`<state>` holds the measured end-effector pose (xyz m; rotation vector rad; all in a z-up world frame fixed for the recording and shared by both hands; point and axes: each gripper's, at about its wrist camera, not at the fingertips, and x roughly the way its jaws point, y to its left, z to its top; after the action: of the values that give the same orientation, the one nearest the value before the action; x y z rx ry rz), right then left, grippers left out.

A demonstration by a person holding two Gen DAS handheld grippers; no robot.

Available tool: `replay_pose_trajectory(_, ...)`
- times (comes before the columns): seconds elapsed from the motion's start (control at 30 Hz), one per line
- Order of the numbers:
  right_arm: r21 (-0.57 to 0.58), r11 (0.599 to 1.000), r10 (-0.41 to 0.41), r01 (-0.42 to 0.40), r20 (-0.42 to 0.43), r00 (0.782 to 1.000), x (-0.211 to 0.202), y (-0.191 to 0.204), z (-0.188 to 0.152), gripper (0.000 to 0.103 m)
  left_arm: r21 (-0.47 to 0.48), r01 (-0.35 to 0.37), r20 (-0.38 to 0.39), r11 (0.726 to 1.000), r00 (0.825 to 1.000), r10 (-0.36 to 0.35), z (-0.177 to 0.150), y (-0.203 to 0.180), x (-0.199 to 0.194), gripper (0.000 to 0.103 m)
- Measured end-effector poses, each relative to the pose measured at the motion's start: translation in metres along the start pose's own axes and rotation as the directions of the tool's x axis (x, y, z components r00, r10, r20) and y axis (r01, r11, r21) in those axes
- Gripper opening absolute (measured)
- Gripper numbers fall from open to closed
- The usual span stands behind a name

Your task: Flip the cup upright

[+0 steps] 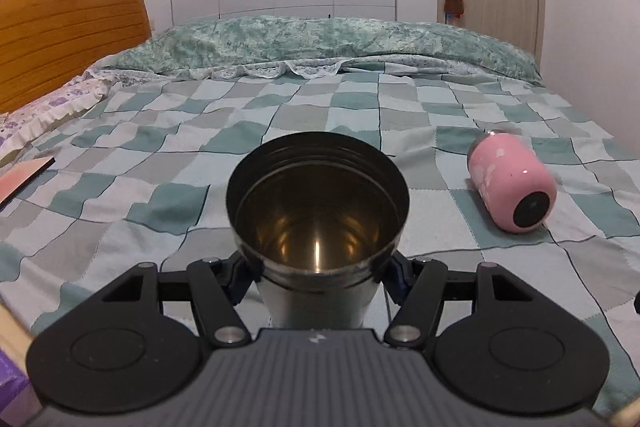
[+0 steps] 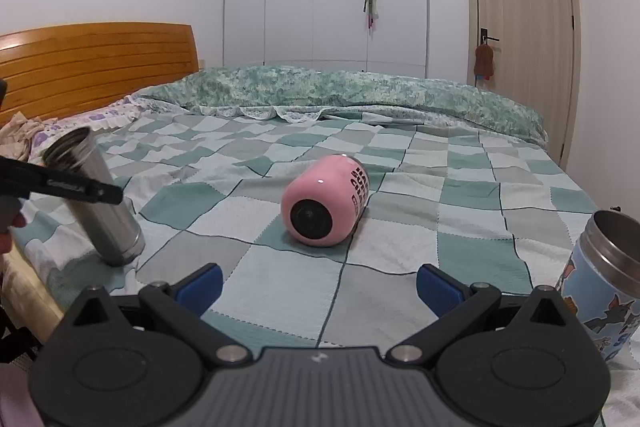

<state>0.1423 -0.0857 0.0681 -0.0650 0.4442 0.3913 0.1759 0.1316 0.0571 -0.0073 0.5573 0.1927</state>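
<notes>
We saw our left tongs (image 1: 318, 277) clamped around the tilted steel cup (image 1: 318, 211), mouth open, while our right tongs (image 2: 319, 285) gaped empty before the pink cup (image 2: 325, 199) lying on its side mid-bed (image 2: 400, 267).

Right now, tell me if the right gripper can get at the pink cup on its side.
Probably yes: the right gripper is open, and only bare bedspread lies between it and the pink cup.

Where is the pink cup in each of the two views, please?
Left wrist: pink cup at right of centre, on its side, base toward camera.
Right wrist: pink cup near centre, on its side, beyond the open right gripper.
Shared landmark: the wooden headboard at left.
</notes>
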Motion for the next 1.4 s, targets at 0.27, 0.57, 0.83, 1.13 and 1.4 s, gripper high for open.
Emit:
replay_pose_trajectory(0.27, 0.001, 1.000, -0.001, 0.001, 0.006, 1.000, -0.003, -0.001, 0.000, 0.103, -0.005, 0.036, 0.033, 0.999, 0.999, -0.036, 0.002, 0.001, -0.006, 0.103)
replay_pose_trajectory(0.57, 0.020, 1.000, 0.001, -0.003, 0.069, 0.998, -0.030, -0.003, -0.006, 0.103, -0.027, 0.055, 0.198, 0.998, 0.979, -0.049, -0.006, -0.001, -0.058, 0.103)
replay_pose_trajectory(0.83, 0.033, 0.999, -0.040, 0.034, 0.184, 0.982, -0.077, -0.011, -0.027, 0.103, -0.003, 0.131, 0.367, 0.991, 0.922, -0.121, -0.048, -0.024, -0.124, 0.103)
replay_pose_trajectory(1.13, 0.019, 0.991, -0.130, 0.130, 0.266, 0.955, -0.127, -0.017, -0.071, 0.103, 0.003, 0.175, 0.422, 0.985, 0.892, -0.160, -0.118, -0.058, -0.153, 0.103)
replay_pose_trajectory(1.4, 0.014, 0.984, -0.172, 0.175, 0.291, 0.941, -0.147, -0.017, -0.106, 0.103, -0.024, 0.117, 0.435, 0.993, 0.895, -0.096, -0.149, -0.066, -0.151, 0.103)
